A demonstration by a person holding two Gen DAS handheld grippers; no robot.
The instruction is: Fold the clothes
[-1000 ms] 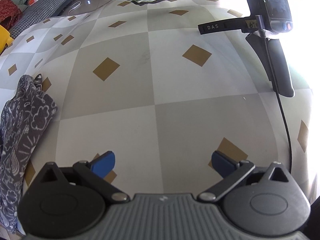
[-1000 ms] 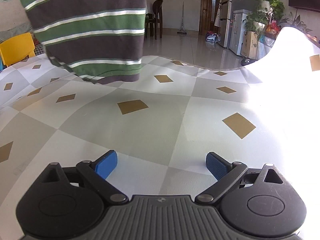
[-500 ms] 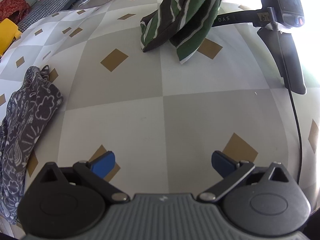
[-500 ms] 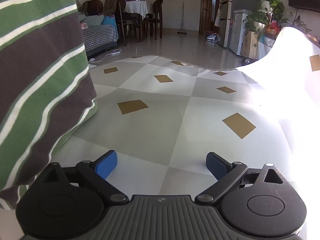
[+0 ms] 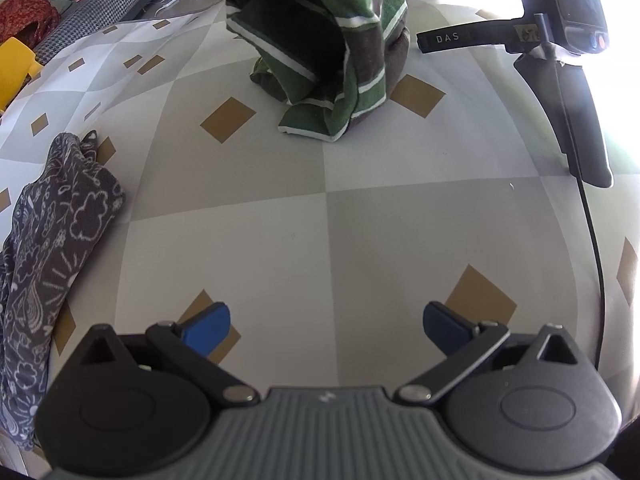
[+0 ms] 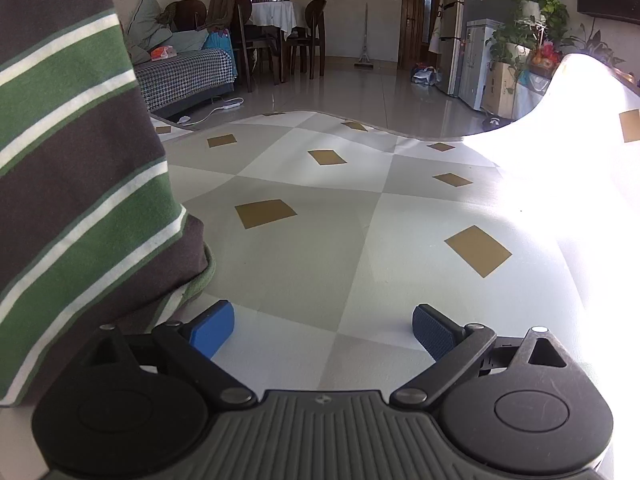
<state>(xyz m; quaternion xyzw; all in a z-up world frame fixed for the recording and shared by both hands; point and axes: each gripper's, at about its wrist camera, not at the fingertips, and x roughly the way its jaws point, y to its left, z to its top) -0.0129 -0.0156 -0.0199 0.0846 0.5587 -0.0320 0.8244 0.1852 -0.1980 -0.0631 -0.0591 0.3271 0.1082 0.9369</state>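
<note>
Striped green shirt [image 5: 332, 52] stands bunched at the worktop's [image 5: 320, 220] far edge, unfolded; left claw [image 5: 326, 322] and right claw [image 6: 323, 325] both spread, empty, positioned for first grasp.

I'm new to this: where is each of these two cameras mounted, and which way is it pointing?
Left wrist view: sits on the left gripper, looking down at the checked tablecloth; its open blue-padded jaws show, with the other gripper lying ahead on the right.
Right wrist view: sits on the right gripper, low on the table, facing the living room; its open jaws show.
Shared: the green, grey and white striped garment, hanging bunched onto the tablecloth, beside the right gripper.
</note>
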